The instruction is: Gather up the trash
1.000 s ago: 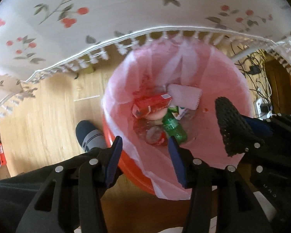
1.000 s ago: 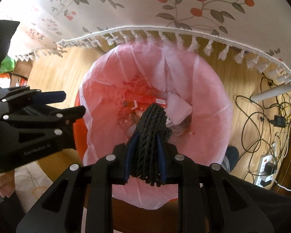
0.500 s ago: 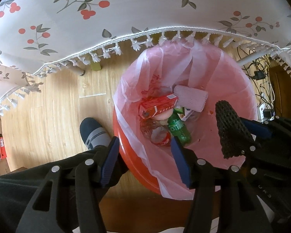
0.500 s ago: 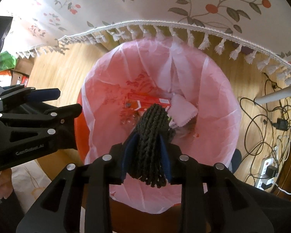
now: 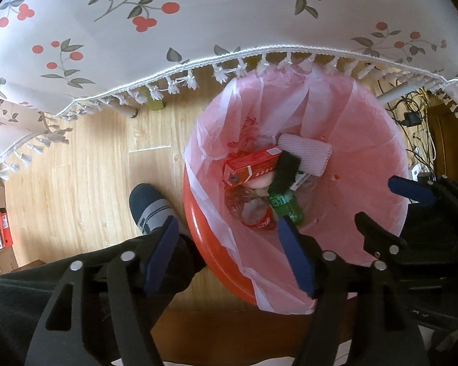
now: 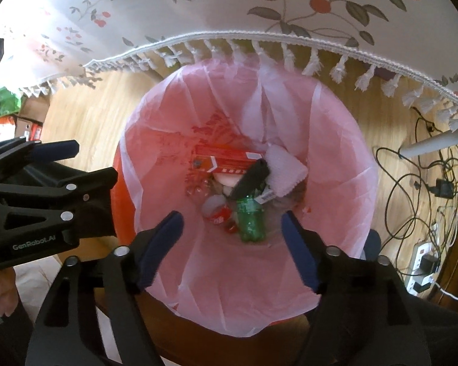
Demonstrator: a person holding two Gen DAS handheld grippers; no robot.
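A white cloth with red berries and a tasselled hem (image 5: 198, 30) (image 6: 259, 6) hangs over the worktop edge and fills the top of both views. Below it lies the wooden floor (image 5: 85, 158) (image 6: 85, 103). On that floor, partly under the hem, stands an orange bin (image 5: 204, 228) (image 6: 117, 189) lined with a pink bag (image 5: 366, 140) (image 6: 336, 140).

The left claw (image 5: 229, 256) hovers above the near rim of the bin with its 2 blue-padded fingers spread wide and nothing between them. The right claw (image 6: 232, 247) hangs over the bin's mouth, likewise wide open and holding nothing; in the left view it shows at the right edge (image 5: 394, 201).

The trash lies together at the bottom of the bag. A red carton (image 5: 252, 169) (image 6: 226, 160) lies across the heap, with a white mesh sleeve (image 5: 308, 152) (image 6: 285, 170) just beside it. A dark knitted piece (image 5: 285, 172) (image 6: 250, 180) lies slantwise between them, resting on the carton's end and on a green bottle (image 5: 285, 207) (image 6: 250, 219). Next to the bottle lies a clear crushed bottle with a red label (image 5: 256, 213) (image 6: 218, 210).

A foot in a blue and grey sock (image 5: 149, 207) stands on the floor just left of the bin. Cables and a power strip (image 6: 421, 262) lie on the floor to the right.
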